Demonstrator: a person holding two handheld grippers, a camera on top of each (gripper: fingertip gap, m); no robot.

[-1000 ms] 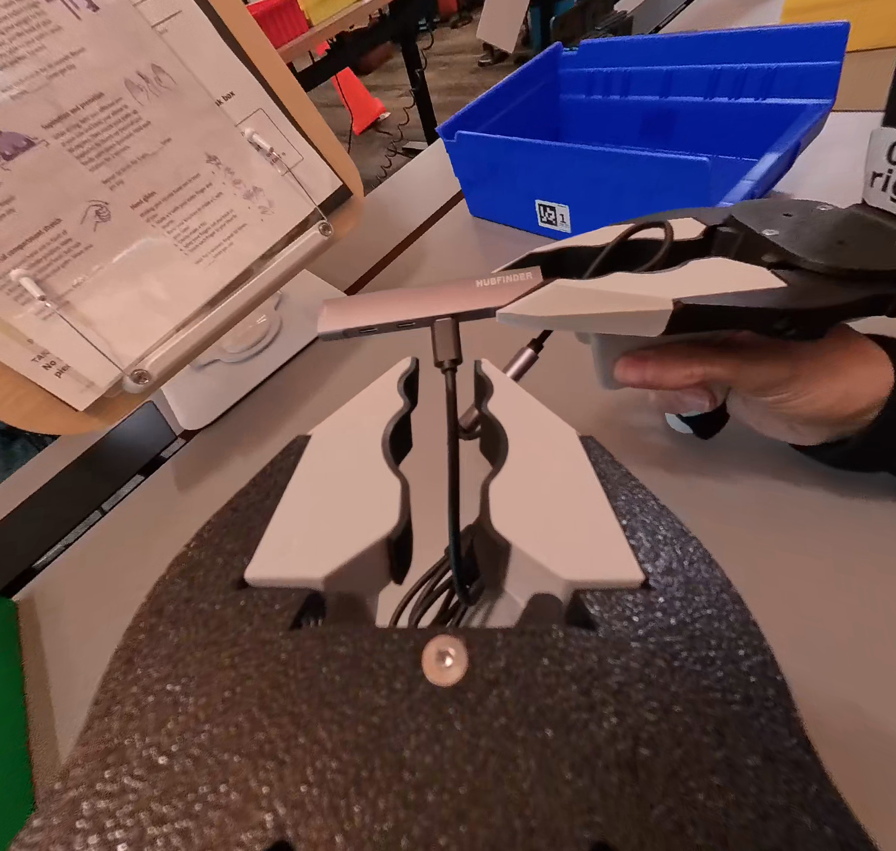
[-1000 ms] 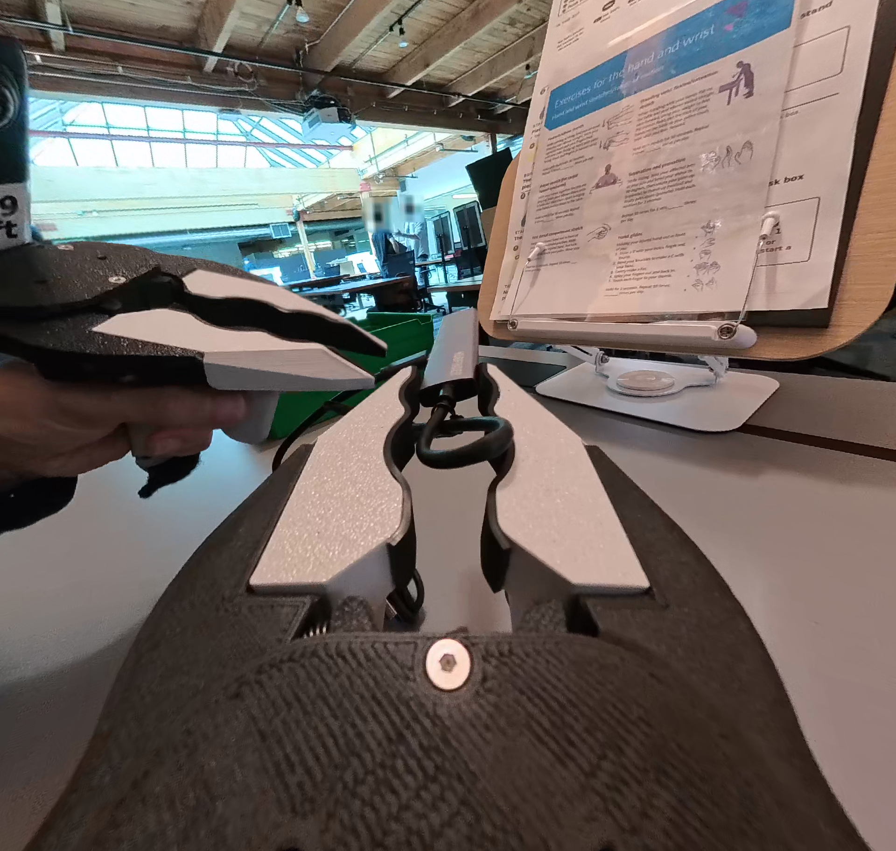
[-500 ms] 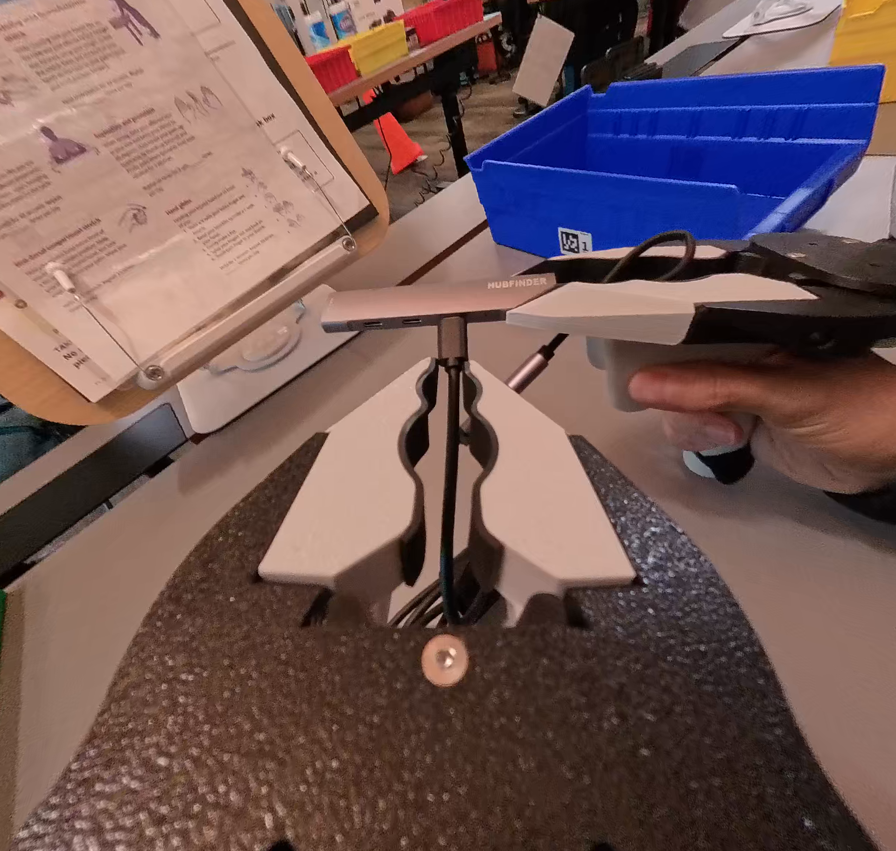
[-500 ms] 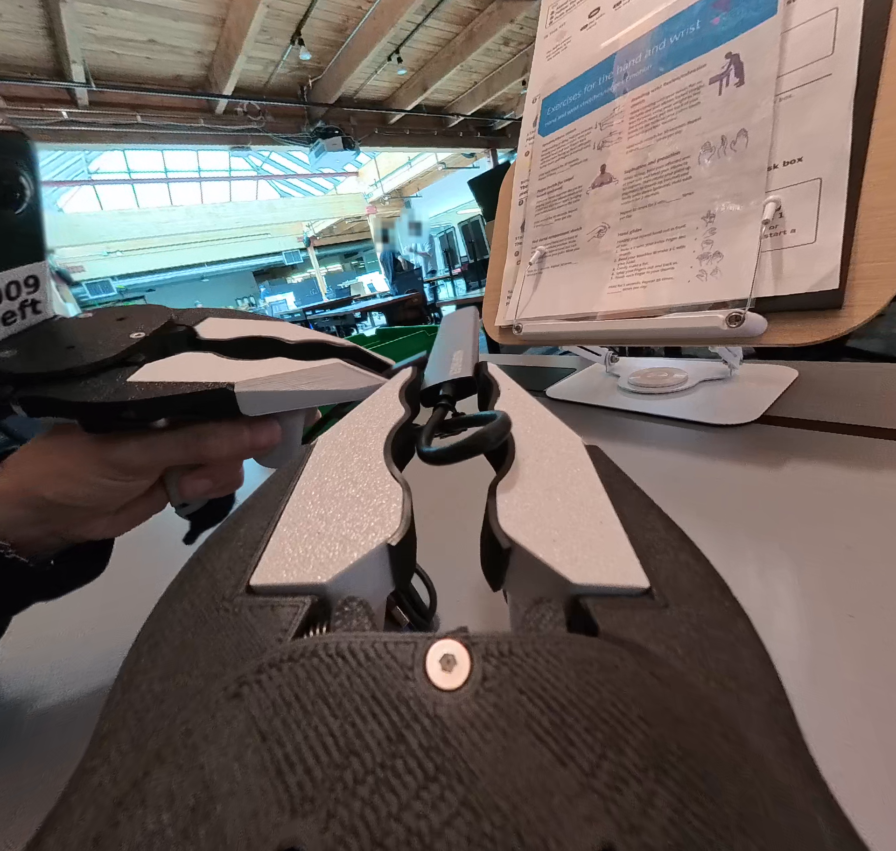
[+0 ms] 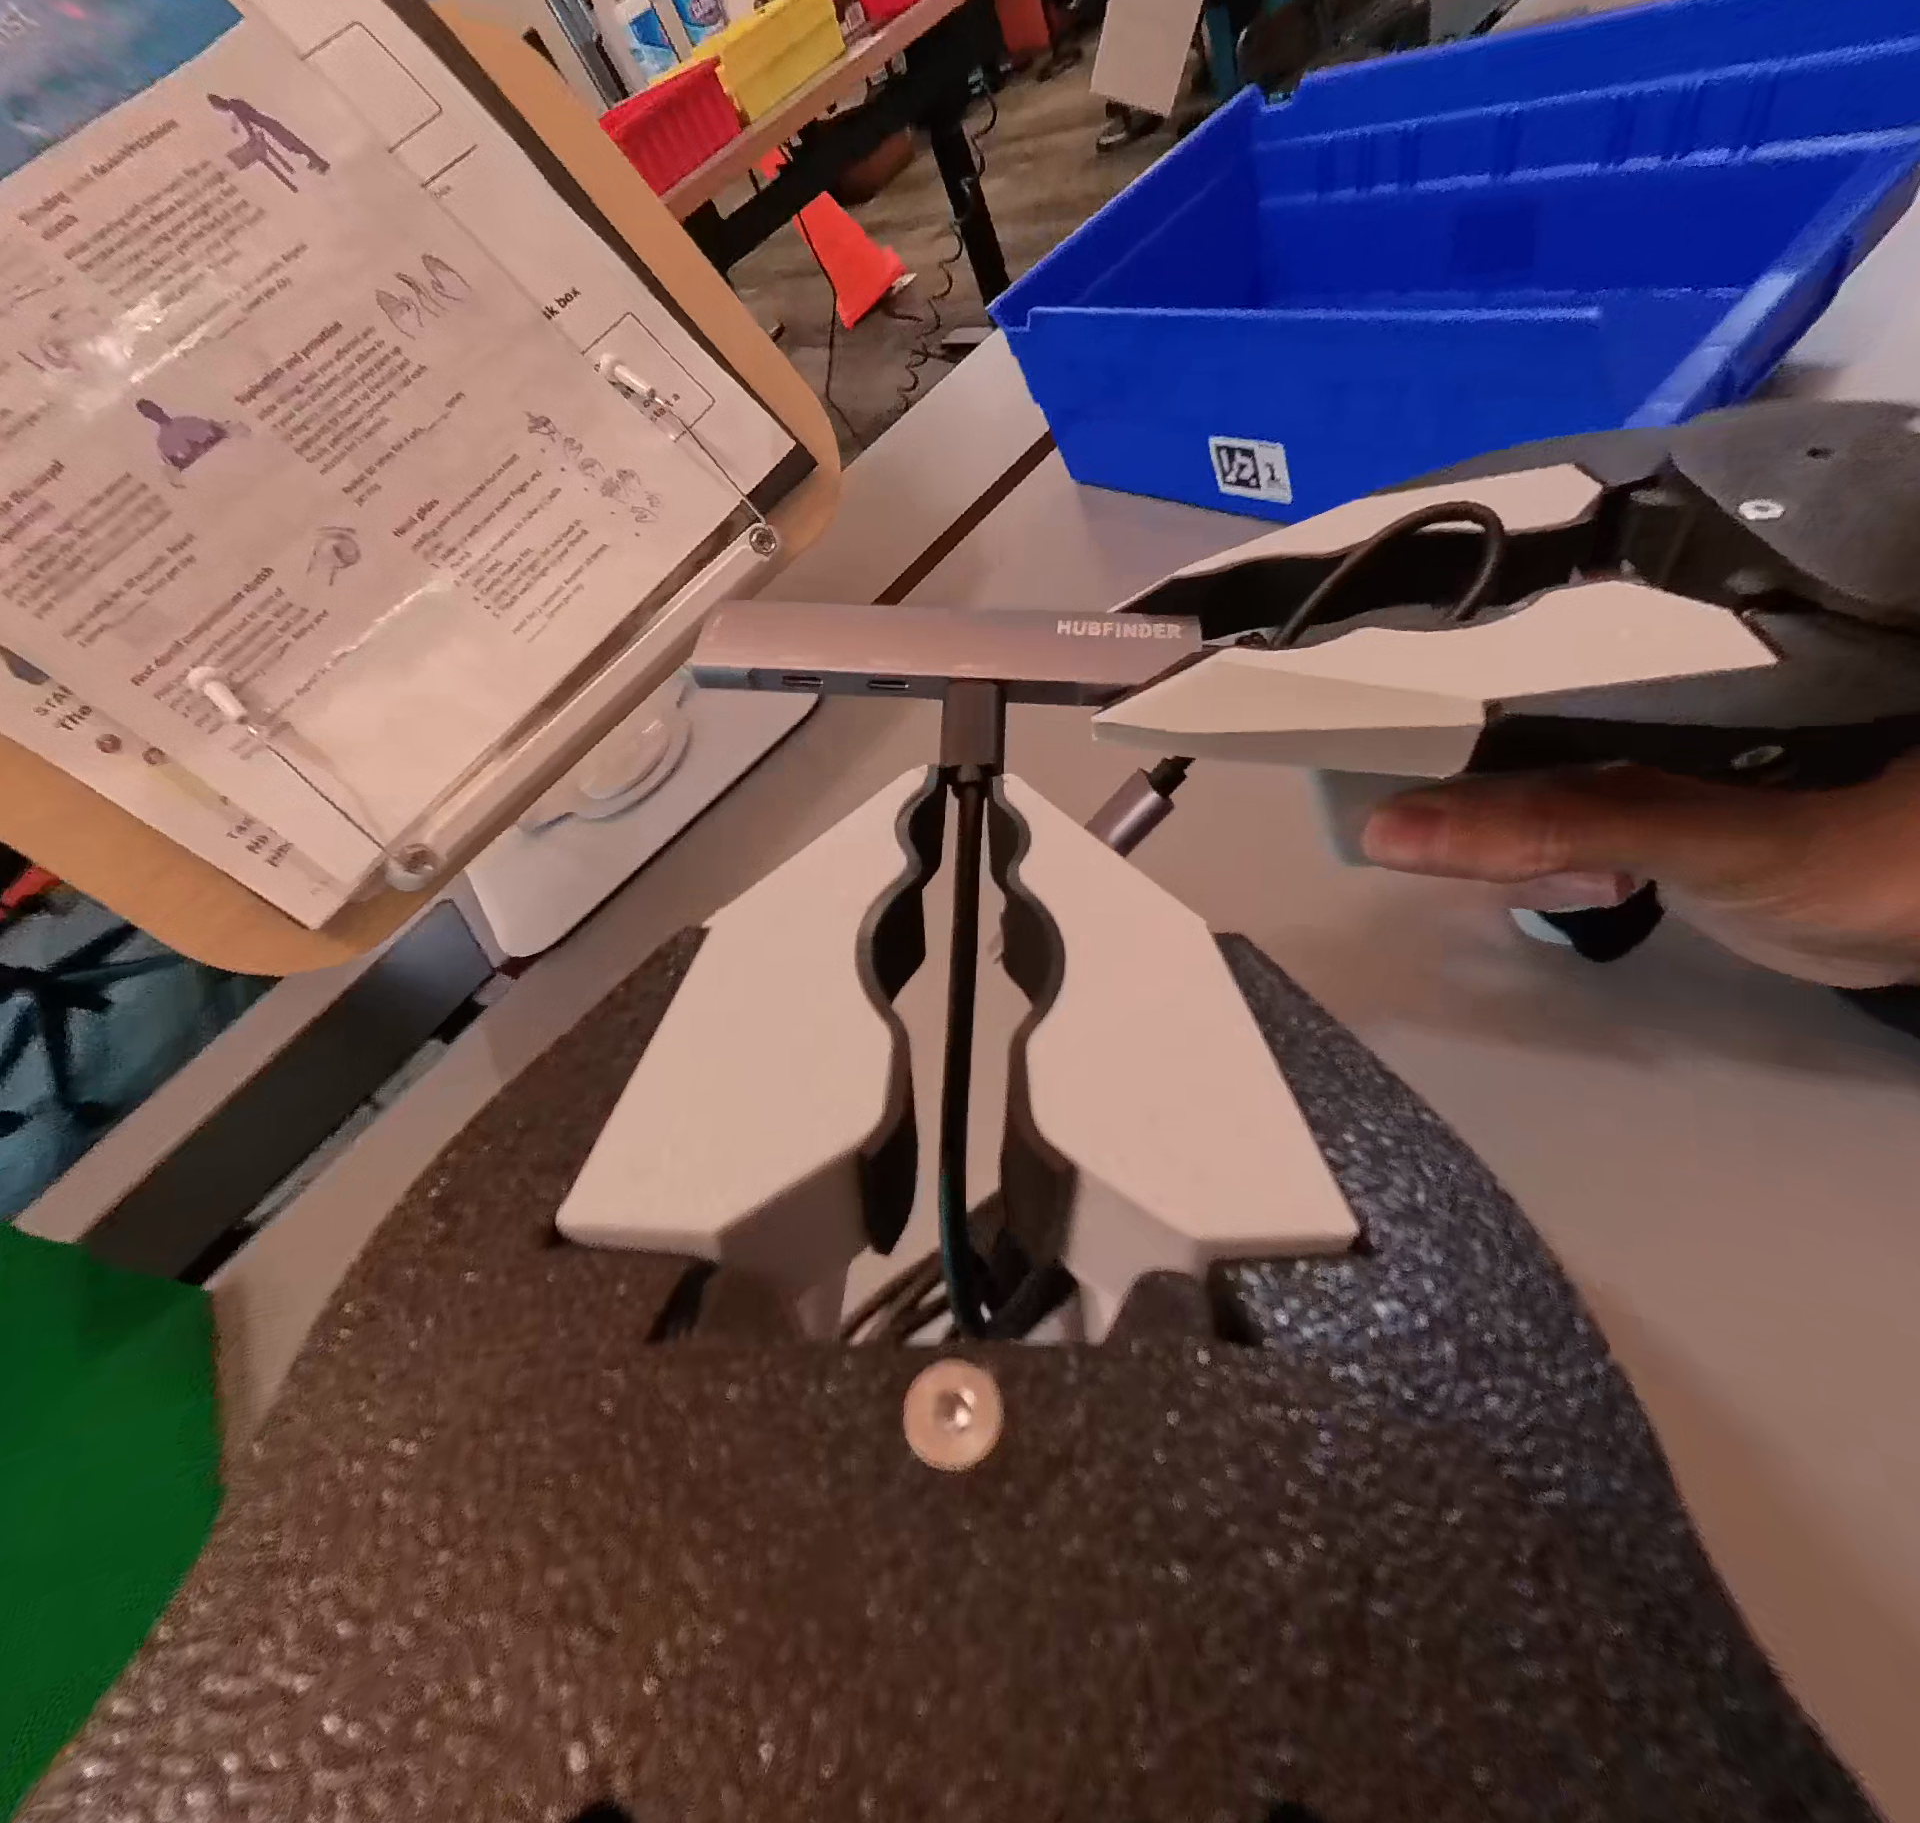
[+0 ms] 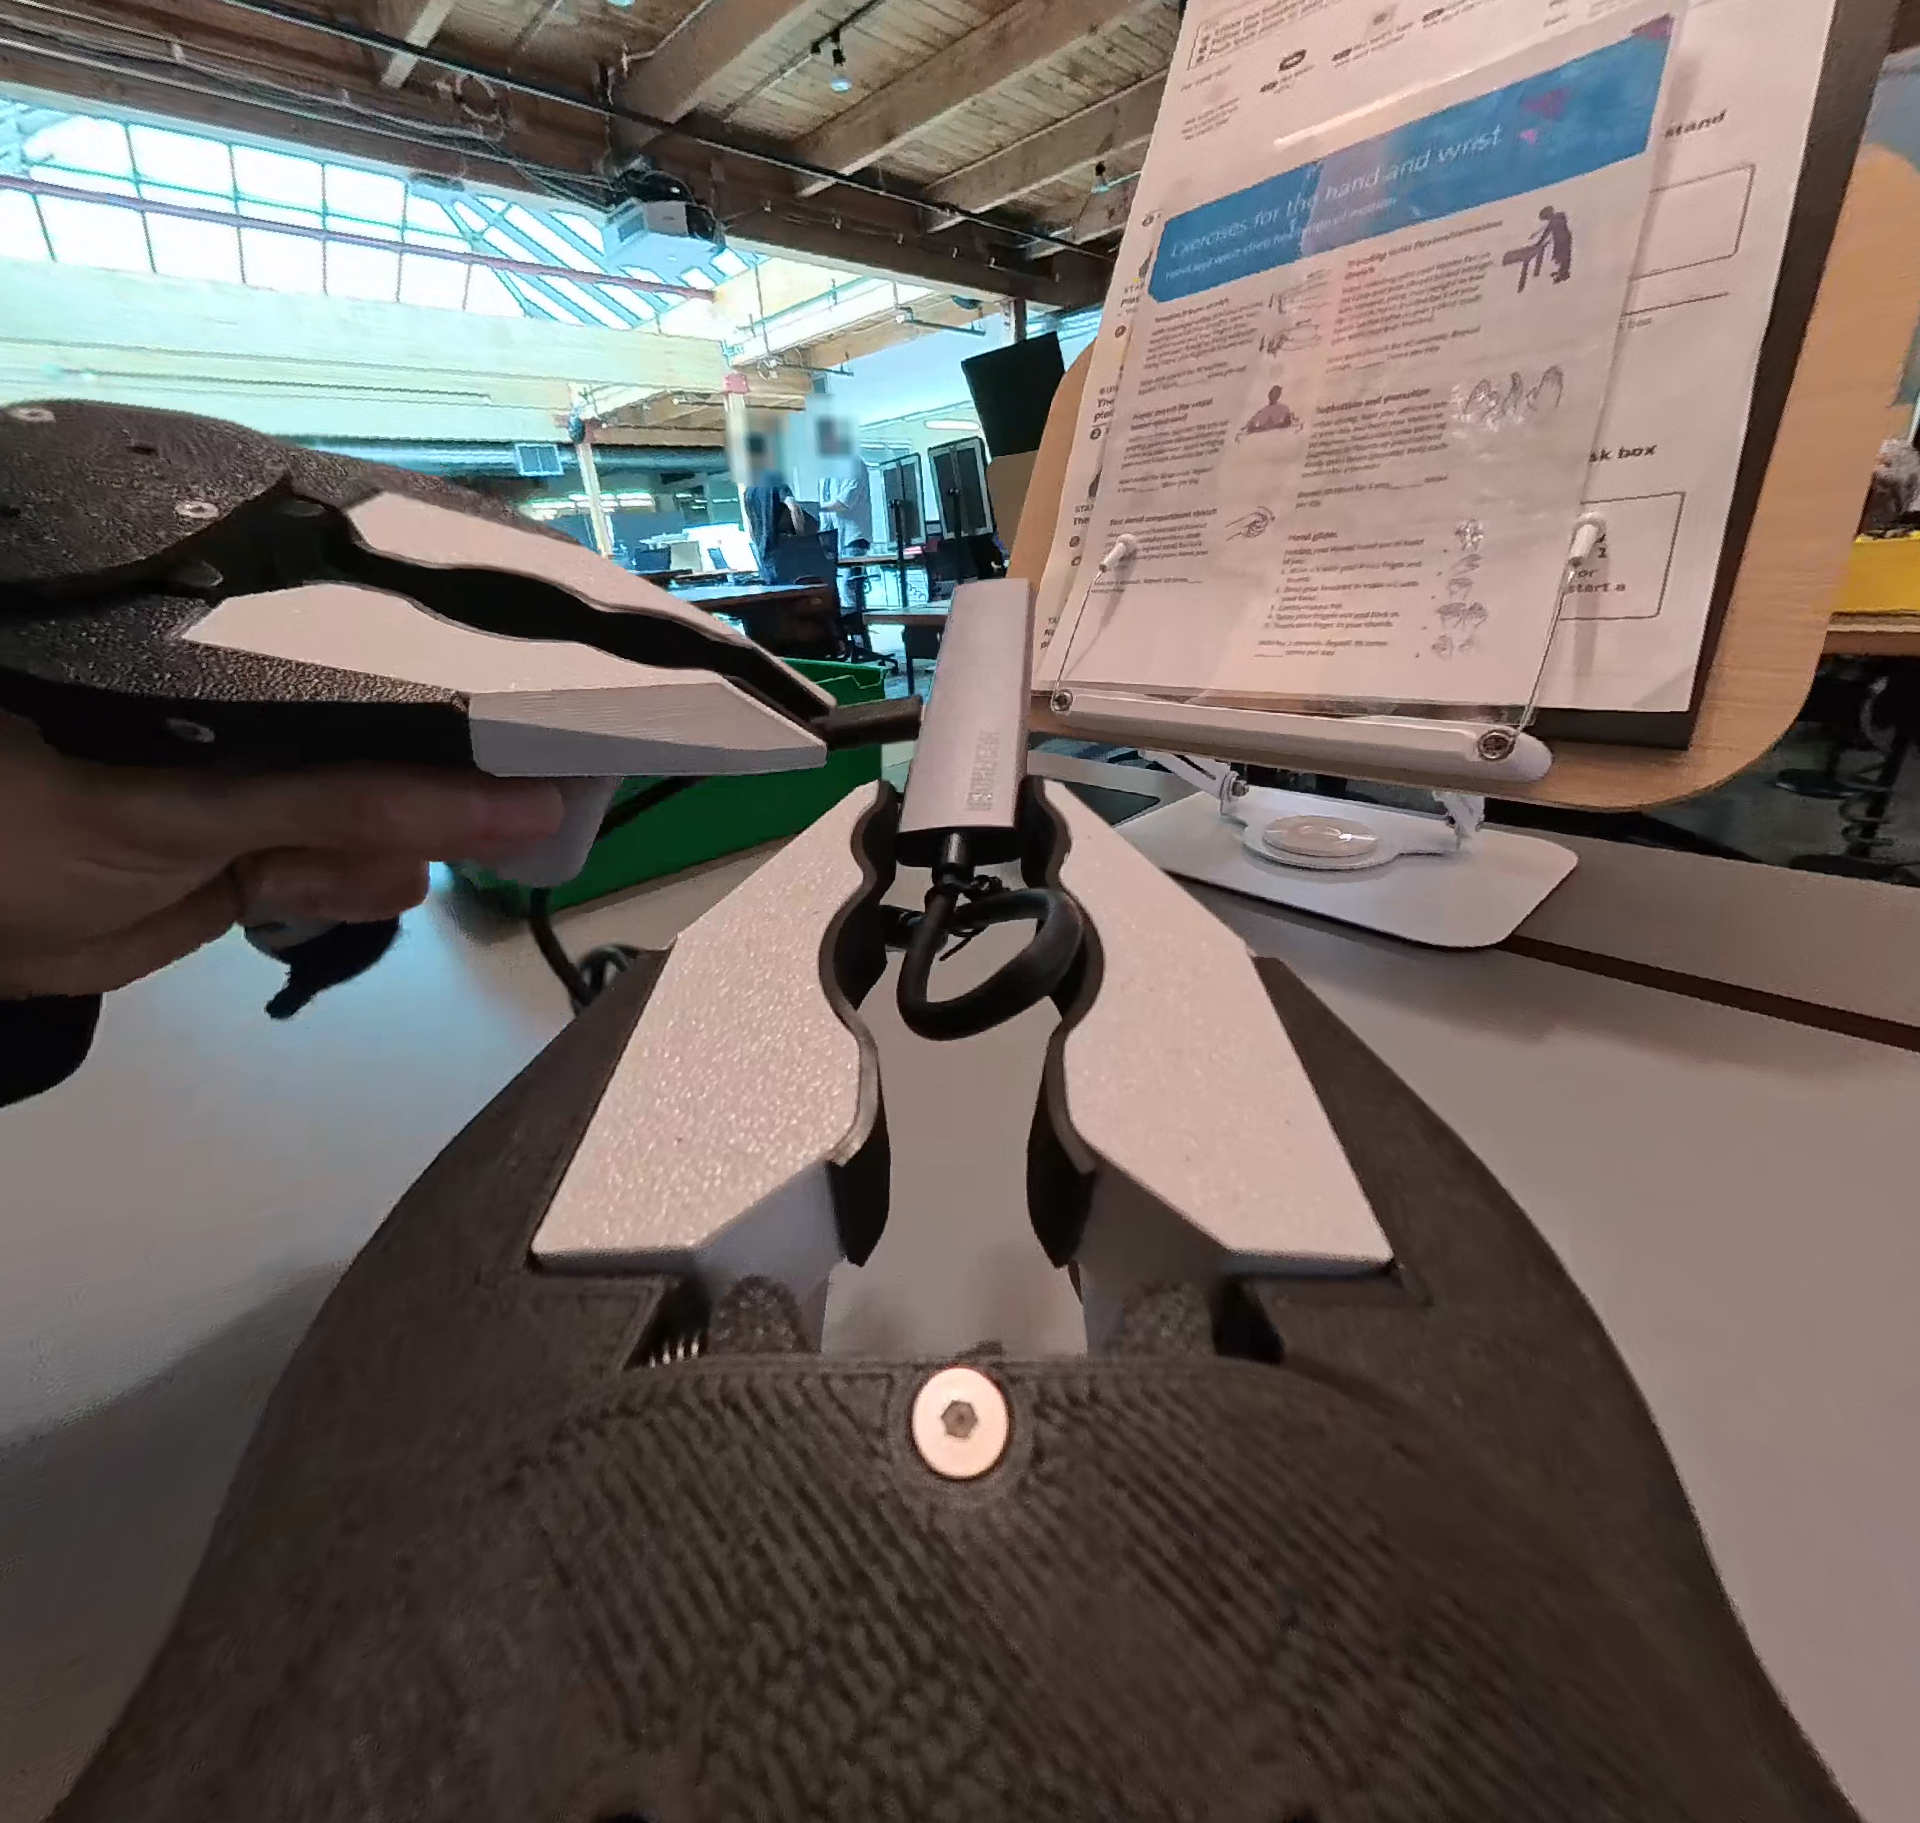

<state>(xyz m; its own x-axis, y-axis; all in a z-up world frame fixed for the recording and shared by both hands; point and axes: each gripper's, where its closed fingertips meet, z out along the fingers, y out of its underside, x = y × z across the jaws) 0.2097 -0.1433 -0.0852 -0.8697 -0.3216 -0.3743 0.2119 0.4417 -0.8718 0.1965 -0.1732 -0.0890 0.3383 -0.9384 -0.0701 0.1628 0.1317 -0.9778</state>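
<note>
Both jaws of my left gripper (image 5: pixel 961 786) stand nearly closed, pinching a thin black cable (image 5: pixel 961 994) just behind its grey metal plug (image 5: pixel 972 724); a second ago they stood wider apart around that cable, so they have narrowed. The plug now sits seated in the side of the slim grey aluminium hub bar (image 5: pixel 914 646), as it did before, and the bar has tipped only a little while the white printed sheet on its tan wooden stand (image 5: pixel 343 485) has slid nearer on my left.

That hub bar is long, flat and matte, with two small oval ports on its near edge beside the plug, and it hangs in the air above the pale grey table (image 5: pixel 1558 1098), in front of the blue plastic bin (image 5: pixel 1455 246).

Jaws of my right gripper (image 6: pixel 961 807) are closed on the hub bar's end, where its short black tail cord (image 6: pixel 987 963) curls into a loop between my fingers (image 6: pixel 727 994). From this side the bar (image 6: pixel 977 703) points up and away, toward the stand (image 6: pixel 1351 423). My left gripper's tips (image 6: pixel 821 734) reach the bar from the left, touching the plug there. A bare hand (image 5: pixel 1662 869) grips the right handle below the bar.
</note>
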